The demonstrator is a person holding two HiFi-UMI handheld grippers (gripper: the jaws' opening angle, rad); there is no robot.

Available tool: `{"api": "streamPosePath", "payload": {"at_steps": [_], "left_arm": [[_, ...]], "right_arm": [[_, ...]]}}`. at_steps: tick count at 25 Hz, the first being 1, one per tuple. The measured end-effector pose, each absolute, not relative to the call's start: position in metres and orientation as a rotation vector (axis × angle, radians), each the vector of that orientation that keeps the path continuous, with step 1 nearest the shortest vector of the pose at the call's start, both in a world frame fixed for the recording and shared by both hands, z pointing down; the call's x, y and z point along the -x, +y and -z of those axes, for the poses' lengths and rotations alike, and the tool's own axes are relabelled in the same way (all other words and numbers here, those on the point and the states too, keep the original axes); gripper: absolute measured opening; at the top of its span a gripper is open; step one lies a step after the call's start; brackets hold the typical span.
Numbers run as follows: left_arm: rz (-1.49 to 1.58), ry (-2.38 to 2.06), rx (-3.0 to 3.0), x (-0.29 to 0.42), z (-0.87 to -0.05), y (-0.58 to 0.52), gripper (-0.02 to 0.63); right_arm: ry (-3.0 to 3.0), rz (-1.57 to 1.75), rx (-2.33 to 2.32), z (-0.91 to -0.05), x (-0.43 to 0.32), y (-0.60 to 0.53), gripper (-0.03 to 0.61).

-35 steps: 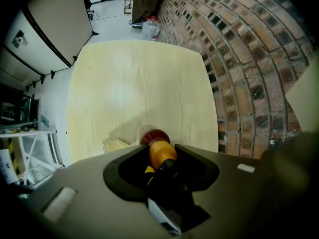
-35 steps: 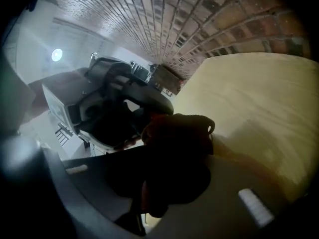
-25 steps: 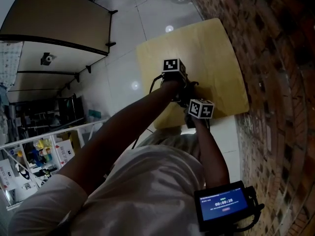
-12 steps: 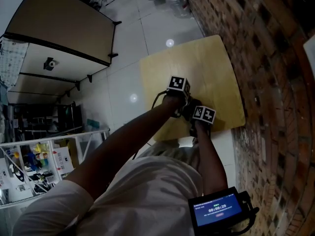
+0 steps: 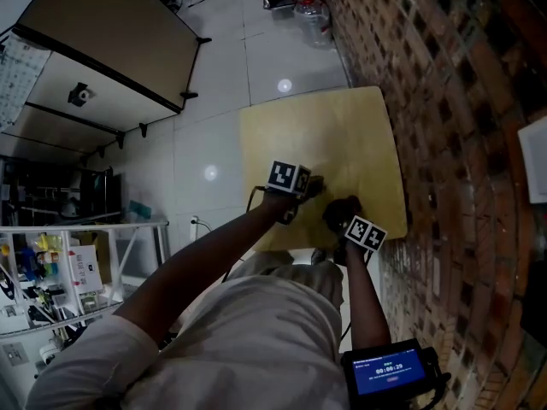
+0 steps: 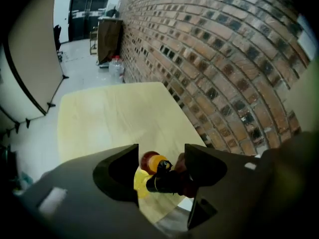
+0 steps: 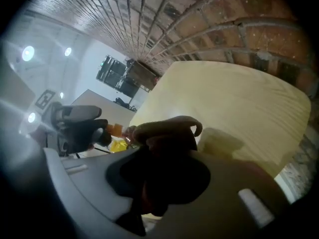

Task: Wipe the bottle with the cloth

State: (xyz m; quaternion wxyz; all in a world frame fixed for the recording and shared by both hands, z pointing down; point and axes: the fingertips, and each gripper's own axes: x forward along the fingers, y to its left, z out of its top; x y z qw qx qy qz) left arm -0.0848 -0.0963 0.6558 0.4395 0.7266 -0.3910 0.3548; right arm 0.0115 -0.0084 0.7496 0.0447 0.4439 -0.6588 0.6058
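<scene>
A small yellow bottle (image 6: 143, 176) with an orange cap (image 6: 152, 161) lies between the jaws of my left gripper (image 6: 160, 156). Those jaws are opening and stand wide, their pads off the bottle. A dark reddish-brown cloth (image 7: 167, 133) is bunched in my right gripper (image 7: 164, 158), which is shut on it. In the right gripper view the bottle (image 7: 117, 143) and the left gripper (image 7: 79, 121) sit just left of the cloth. In the head view both grippers, left (image 5: 299, 186) and right (image 5: 352, 225), hover over the near edge of the pale wooden table (image 5: 342, 135), with the cloth (image 5: 342, 210) between them.
A brick wall (image 5: 444, 101) runs along the table's right side. A large water jug (image 5: 309, 11) stands on the tiled floor beyond the table. A tan folding table (image 5: 111, 41) and cluttered shelves (image 5: 51, 263) are at the left. The table's near edge (image 5: 282, 242) is under my arms.
The two marker cubes have drawn apart and the dark cloth now shows between them. The head camera has shifted, so the table sits lower in view.
</scene>
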Motion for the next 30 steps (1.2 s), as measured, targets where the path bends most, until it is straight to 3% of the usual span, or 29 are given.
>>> {"api": "streamPosePath", "payload": {"at_steps": [7, 19, 30], "left_arm": [[-0.819, -1.083, -2.217, 0.083, -0.581, -0.063, 0.287], [-0.455, -1.361, -2.082, 0.233, -0.522, 0.009, 0.229], [-0.396, -1.430, -1.890, 0.367, -0.531, 0.117, 0.187]], "right_arm": [[-2.217, -1.788, -1.456, -0.685, -0.035, -0.013, 0.083], [-2.456, -1.241, -1.527, -0.562, -0.016, -0.057, 0.083], [-2.465, -1.112, -1.700, -0.519, 0.025, 0.037, 0.084]]}}
